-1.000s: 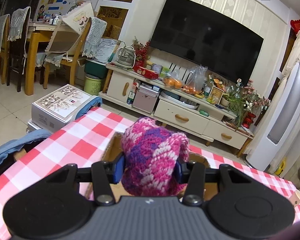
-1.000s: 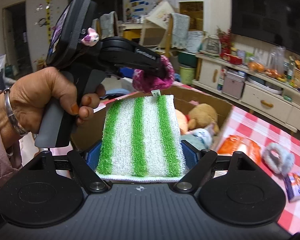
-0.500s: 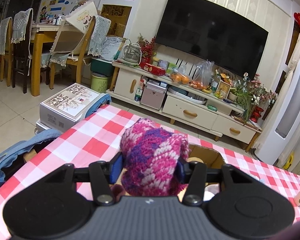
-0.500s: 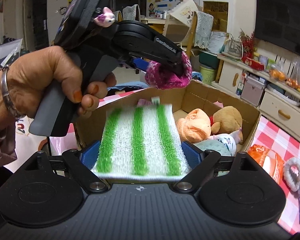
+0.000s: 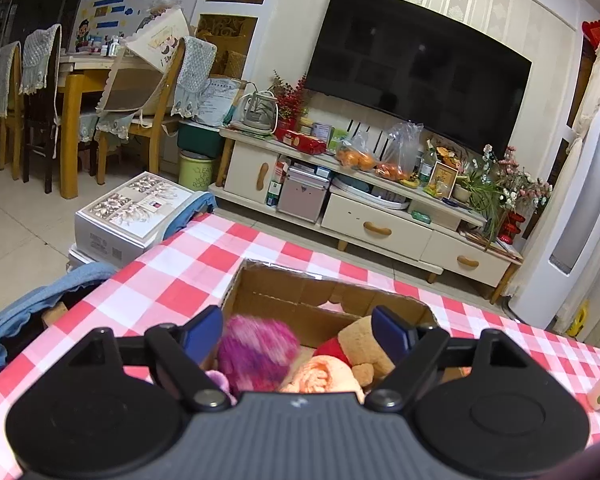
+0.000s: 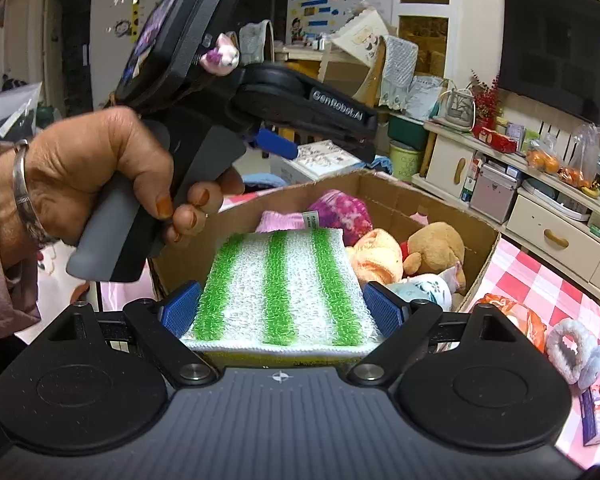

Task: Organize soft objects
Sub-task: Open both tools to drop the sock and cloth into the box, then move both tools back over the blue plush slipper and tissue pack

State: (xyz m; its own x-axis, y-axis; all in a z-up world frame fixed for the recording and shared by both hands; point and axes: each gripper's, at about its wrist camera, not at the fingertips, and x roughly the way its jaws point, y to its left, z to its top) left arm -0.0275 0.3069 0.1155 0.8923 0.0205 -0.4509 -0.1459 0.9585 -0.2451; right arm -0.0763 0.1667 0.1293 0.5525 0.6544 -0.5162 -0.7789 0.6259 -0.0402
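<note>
Our left gripper (image 5: 298, 330) has just been opening, and its jaws stand wide above the cardboard box (image 5: 300, 294), clear of the pink knitted ball (image 5: 256, 354) below them among the plush toys (image 6: 432, 246). Our right gripper (image 6: 280, 310) clamps the green-striped sponge (image 6: 280, 284) just before the box.

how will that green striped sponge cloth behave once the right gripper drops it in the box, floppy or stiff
The green striped sponge cloth juts forward flat between the pads without drooping, so it probably has some stiffness. Its fuzzy looped surface suggests it is light, squashy and not slippery. Flat, it should land on the toys in the cardboard box without rolling.
</note>
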